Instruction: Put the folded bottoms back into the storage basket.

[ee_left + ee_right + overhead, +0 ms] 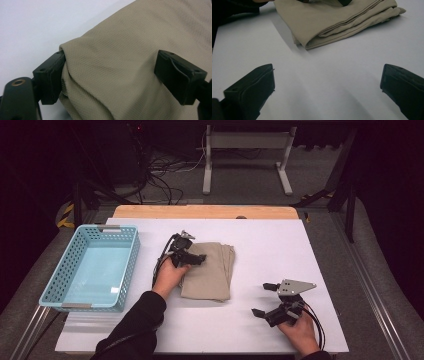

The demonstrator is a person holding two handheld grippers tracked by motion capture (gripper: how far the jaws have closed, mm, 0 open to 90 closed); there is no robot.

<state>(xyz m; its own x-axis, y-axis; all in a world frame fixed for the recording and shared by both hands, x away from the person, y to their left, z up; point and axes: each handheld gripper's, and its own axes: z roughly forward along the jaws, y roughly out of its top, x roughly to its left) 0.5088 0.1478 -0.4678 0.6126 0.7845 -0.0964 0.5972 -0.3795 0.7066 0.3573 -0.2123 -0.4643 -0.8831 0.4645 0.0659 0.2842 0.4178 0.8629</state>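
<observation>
A folded tan cloth (210,270) lies in the middle of the white table (280,245). My left gripper (196,260) rests on the cloth's upper left part. In the left gripper view the gripper (111,57) is open, its jaws wide apart astride a raised fold of the cloth (130,45); the left fingertip (53,70) touches the cloth's edge. My right gripper (260,299) hovers open at the near right, apart from the cloth. In the right gripper view the gripper (327,71) has bare table between its jaws, and the cloth (332,20) lies farther off with stacked folded edges.
A light blue perforated basket (131,265), nothing in it, stands at the table's left side. A wooden board edge (200,211) runs along the back. Beyond it are floor cables (165,175) and a white desk frame (247,142). A dark sleeve (135,325) reaches in at the near left.
</observation>
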